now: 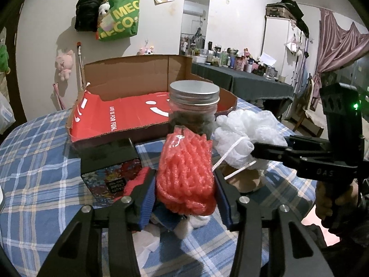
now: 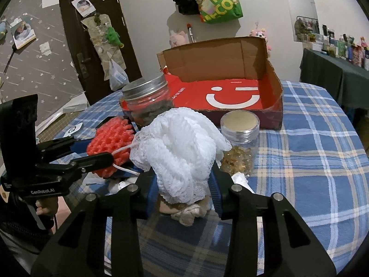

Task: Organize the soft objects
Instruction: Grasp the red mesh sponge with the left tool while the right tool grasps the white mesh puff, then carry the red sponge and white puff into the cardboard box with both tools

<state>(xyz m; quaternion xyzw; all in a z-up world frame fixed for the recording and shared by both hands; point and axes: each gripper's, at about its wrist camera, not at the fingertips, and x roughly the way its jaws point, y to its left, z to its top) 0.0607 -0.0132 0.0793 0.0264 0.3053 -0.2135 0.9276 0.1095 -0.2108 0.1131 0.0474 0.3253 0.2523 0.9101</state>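
Plaid tabletop (image 2: 311,143): left gripper (image 1: 185,180) clamps red foam net (image 1: 185,168), right gripper (image 2: 184,184) clamps white mesh pouf (image 2: 182,147). Cardboard box (image 2: 274,97) sits upper centre of both frames, straight ahead.

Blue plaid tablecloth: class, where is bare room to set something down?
Free: the blue plaid tablecloth right of the clear gold-lidded jar, and the red floor of the open cardboard box. Crowded: around the silver-lidded glass jar, red foam net and white mesh pouf.
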